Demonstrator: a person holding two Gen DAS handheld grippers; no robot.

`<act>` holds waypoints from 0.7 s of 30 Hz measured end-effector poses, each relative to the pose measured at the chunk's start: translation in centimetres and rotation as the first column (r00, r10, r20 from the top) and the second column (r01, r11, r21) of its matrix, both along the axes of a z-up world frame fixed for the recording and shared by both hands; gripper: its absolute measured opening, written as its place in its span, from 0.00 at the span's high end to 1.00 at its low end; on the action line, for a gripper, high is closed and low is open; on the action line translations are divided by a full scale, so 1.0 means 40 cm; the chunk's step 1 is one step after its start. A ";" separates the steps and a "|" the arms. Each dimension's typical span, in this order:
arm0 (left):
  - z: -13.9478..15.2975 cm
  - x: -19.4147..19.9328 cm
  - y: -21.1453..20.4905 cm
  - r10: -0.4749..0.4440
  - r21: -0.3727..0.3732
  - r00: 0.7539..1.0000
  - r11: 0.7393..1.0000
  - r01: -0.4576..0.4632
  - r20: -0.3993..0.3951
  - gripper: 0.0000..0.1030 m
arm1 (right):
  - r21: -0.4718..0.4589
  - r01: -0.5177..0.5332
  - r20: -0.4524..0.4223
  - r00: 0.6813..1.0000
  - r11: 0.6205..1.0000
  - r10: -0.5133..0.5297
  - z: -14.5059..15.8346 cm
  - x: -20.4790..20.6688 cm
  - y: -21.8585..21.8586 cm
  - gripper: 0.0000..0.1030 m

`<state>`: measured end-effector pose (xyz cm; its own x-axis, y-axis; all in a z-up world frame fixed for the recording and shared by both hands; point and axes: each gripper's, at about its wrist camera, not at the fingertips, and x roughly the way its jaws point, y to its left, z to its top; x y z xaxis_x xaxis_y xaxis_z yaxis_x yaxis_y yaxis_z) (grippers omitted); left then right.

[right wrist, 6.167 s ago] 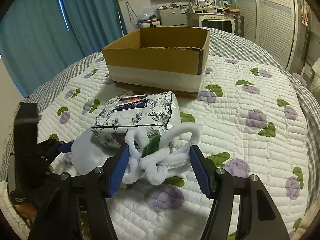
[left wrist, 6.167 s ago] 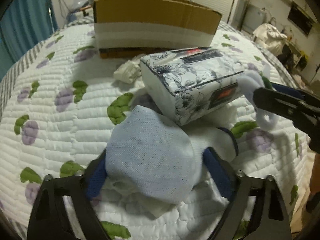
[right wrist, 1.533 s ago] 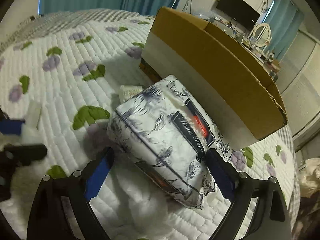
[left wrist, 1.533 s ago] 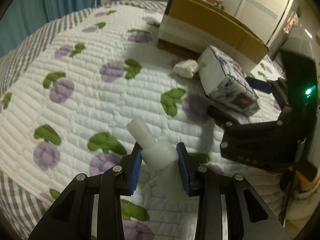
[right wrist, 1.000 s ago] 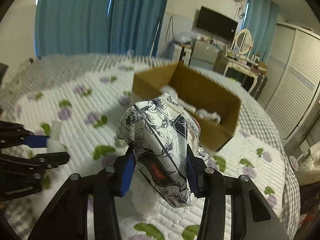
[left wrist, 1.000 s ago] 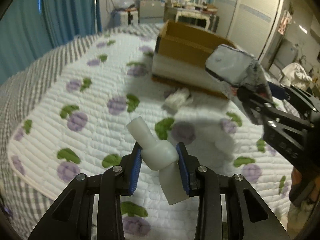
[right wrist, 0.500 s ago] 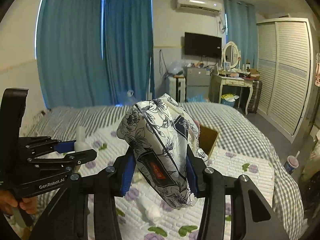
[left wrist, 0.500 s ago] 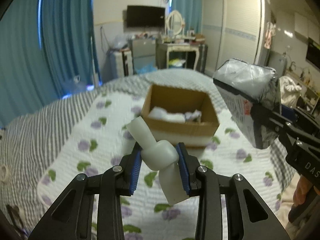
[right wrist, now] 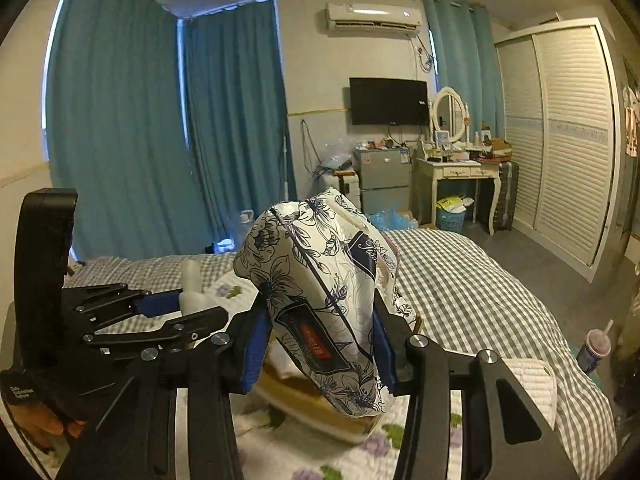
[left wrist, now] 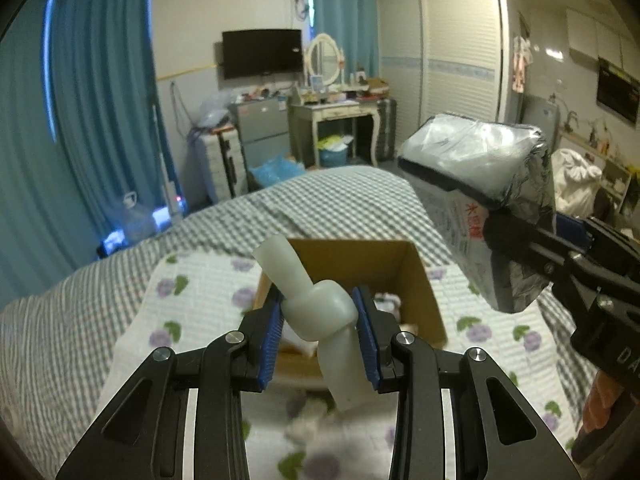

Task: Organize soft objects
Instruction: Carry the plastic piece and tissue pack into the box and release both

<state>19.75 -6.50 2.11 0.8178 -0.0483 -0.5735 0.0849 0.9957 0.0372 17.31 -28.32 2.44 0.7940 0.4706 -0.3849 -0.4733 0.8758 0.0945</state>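
My left gripper is shut on a knotted white rubbery tube and holds it high above the bed, over the open cardboard box. My right gripper is shut on a floral tissue pack, also raised above the box. The pack and the right gripper show at the right of the left wrist view. The left gripper with the tube shows at the left of the right wrist view. White soft items lie inside the box.
A white quilt with purple flowers covers the checked bed. A small white soft item lies blurred on the quilt in front of the box. Curtains, a dresser, a TV and a wardrobe stand beyond the bed.
Both grippers have risen higher and moved closer to the box with their loads; the box now sits lower in view, behind the grippers' fingers. Both grips are unchanged.
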 end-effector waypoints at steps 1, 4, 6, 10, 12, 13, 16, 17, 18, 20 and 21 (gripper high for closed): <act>-0.014 0.037 -0.001 -0.004 0.006 1.000 1.000 0.005 -0.008 0.67 | 0.000 0.005 -0.013 1.000 1.000 -0.005 -0.013 0.029 0.005 0.56; -0.051 0.118 -0.001 -0.021 0.004 0.999 1.000 0.021 -0.031 0.67 | 0.003 0.015 -0.055 0.998 1.000 -0.015 -0.059 0.110 0.018 0.56; -0.077 0.160 -0.002 -0.029 0.012 0.999 1.000 0.029 -0.046 0.67 | 0.003 0.025 -0.090 0.996 1.000 -0.024 -0.096 0.165 0.025 0.56; -0.136 0.231 0.005 -0.052 0.020 0.995 0.998 0.054 -0.088 0.66 | 0.035 0.036 -0.159 0.987 0.999 -0.030 -0.160 0.249 0.021 0.56; -0.158 0.252 0.002 -0.074 0.024 0.993 0.997 0.077 -0.090 0.62 | 0.043 0.043 -0.189 0.981 0.998 -0.034 -0.190 0.280 0.018 0.56; -0.161 0.256 -0.003 -0.082 0.033 0.993 0.996 0.084 -0.081 0.61 | 0.042 0.048 -0.198 0.979 0.998 -0.038 -0.201 0.290 0.013 0.55; -0.175 0.258 -0.012 -0.083 0.074 0.995 0.993 0.087 -0.060 0.49 | 0.041 0.058 -0.219 0.975 0.997 -0.048 -0.223 0.307 0.005 0.51; -0.174 0.260 -0.013 -0.079 0.075 0.995 0.994 0.084 -0.062 0.43 | 0.041 0.070 -0.218 0.974 0.997 -0.060 -0.223 0.310 0.001 0.50; -0.172 0.257 -0.011 -0.080 0.066 0.995 0.994 0.083 -0.054 0.32 | 0.044 0.082 -0.215 0.974 0.996 -0.070 -0.220 0.306 -0.006 0.43; -0.156 0.242 -0.007 -0.071 0.037 0.997 0.997 0.072 -0.030 0.22 | 0.051 0.098 -0.203 0.975 0.994 -0.086 -0.206 0.304 -0.016 0.29; -0.149 0.236 -0.006 -0.066 0.029 0.997 0.997 0.067 -0.026 0.21 | 0.053 0.106 -0.194 0.977 0.993 -0.094 -0.197 0.295 -0.021 0.29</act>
<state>29.18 -6.74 -3.83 0.7986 -0.0843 -0.5959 0.1520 0.9863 0.0641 29.12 -29.18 -5.42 0.7533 0.4205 -0.5057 -0.3515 0.9073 0.2307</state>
